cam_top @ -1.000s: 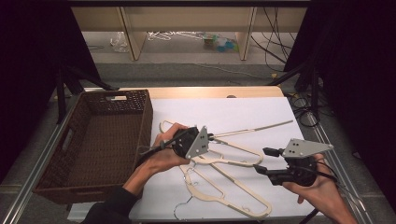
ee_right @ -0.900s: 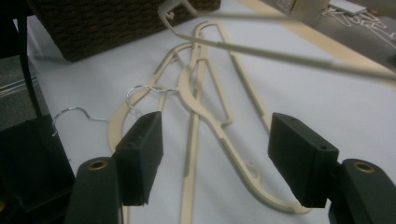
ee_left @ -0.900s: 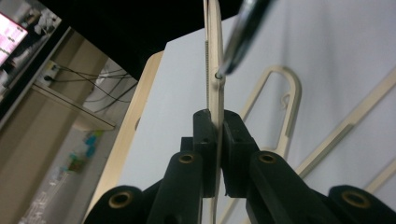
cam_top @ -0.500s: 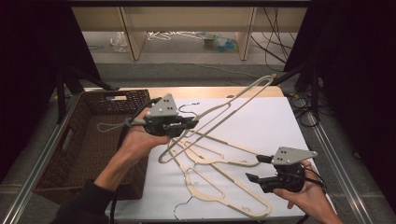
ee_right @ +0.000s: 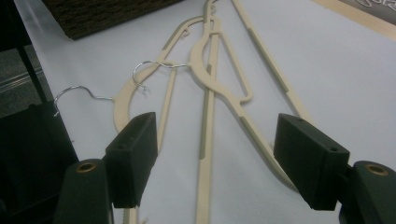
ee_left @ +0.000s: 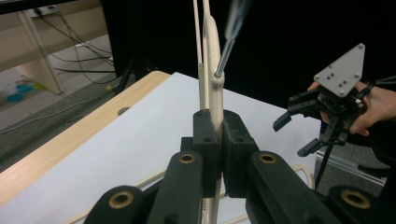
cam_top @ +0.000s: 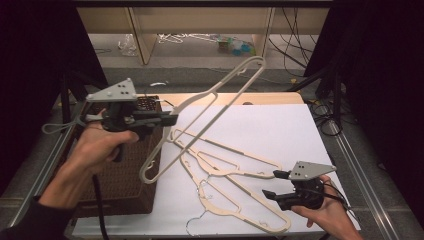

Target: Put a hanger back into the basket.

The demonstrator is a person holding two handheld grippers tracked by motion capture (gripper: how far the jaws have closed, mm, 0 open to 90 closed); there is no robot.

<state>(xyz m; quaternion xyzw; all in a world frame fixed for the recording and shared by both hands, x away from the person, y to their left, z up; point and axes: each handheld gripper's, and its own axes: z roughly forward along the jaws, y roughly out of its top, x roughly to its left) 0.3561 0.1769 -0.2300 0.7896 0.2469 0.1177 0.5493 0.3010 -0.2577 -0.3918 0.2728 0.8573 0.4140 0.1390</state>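
The white-covered table (cam_top: 280, 130) stretches ahead of both grippers, with a dark wicker basket (cam_top: 125, 175) standing on its left part, directly under the left gripper (cam_top: 167, 119). That gripper is raised above the basket, and its jaws are clamped tight on a cream plastic hanger (cam_top: 210, 107), which it holds clear of the table; in the left gripper view the hanger's flat edge (ee_left: 214, 93) rises upright from between the closed pads, with the metal hook stem starting just above them. From the jaws the hanger slants up and away to the right, its lower end hanging down beside the basket's near corner. Between the two grippers, several more cream hangers (cam_top: 235, 185) lie flat and overlapped on the table, wire hooks pointing toward the near edge. The right gripper (cam_top: 274, 184) sits low at the near right, just above these hangers. Its jaws have just been opening and now stand wide apart, gripping nothing; in the right gripper view the lying hangers (ee_right: 210, 93) spread out ahead of and between the pads (ee_right: 133, 156).
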